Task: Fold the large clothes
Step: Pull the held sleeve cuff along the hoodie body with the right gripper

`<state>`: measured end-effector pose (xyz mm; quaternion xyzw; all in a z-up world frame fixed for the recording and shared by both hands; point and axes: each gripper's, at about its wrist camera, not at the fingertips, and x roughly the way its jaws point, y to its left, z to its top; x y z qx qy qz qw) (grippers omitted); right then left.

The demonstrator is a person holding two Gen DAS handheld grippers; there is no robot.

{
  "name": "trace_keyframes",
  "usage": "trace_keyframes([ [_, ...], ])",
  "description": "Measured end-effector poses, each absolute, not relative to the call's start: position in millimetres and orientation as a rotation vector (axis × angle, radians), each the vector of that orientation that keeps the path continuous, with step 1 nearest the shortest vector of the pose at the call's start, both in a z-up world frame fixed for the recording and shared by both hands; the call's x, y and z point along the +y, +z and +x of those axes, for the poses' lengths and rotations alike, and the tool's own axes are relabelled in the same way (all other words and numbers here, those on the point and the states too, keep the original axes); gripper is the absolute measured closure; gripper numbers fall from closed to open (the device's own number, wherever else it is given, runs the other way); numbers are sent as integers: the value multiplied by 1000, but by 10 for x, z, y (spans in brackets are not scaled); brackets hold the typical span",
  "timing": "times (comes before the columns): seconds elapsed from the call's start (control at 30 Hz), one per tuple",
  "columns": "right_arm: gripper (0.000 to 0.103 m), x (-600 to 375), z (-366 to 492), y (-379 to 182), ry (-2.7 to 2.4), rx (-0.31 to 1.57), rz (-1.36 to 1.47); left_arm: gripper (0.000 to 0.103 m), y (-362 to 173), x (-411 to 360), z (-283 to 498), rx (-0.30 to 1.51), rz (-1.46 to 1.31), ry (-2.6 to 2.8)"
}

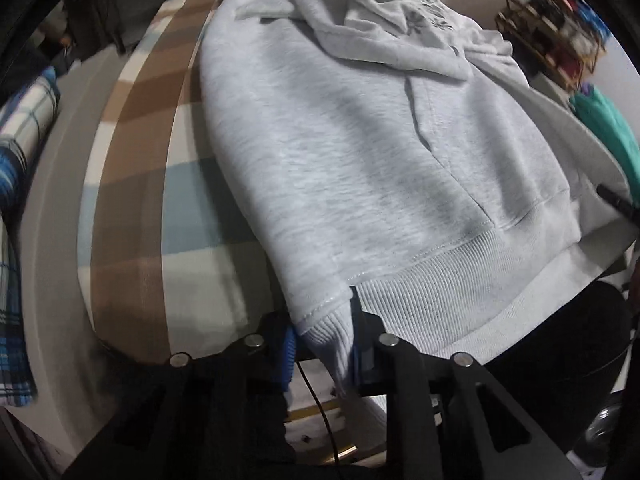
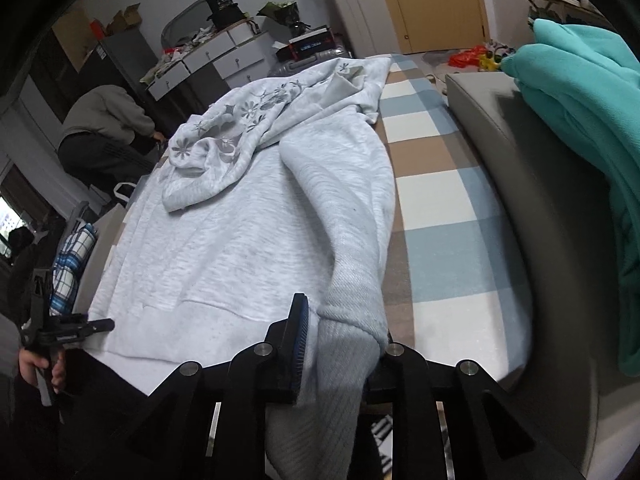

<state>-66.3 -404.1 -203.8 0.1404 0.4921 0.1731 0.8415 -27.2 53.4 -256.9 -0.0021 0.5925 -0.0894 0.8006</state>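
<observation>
Left claw (image 1: 324, 350) pinches the grey hoodie's (image 1: 340, 152) ribbed cuff at lower centre; right claw (image 2: 340, 344) clamps its other cuff.

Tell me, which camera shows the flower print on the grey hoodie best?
The right wrist view. There the flower print lies spread on the crumpled hood, with single blossoms clear to see. In the left wrist view the same flower print sits at the far end of the hoodie, foreshortened and blurred.
</observation>
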Motion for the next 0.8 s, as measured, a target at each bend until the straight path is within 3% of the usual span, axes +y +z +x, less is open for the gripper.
trace_keyframes([
  [0.1, 91, -4049, -678, -2032, 331, 1023, 269, 95, -2551, 541, -244, 1259, 73, -178],
  [0.23, 95, -4119, -707, -2007, 247, 1034, 177, 95, -2390, 519, -254, 1207, 194, -141],
  [0.5, 95, -3996, -844, -2161, 218, 1077, -11, 95, -2569, 519, -252, 1186, 274, -72],
  [0.8, 85, -4171, -773, -2131, 322, 1091, 206, 90, -2466, 505, -385, 1129, 252, -83],
])
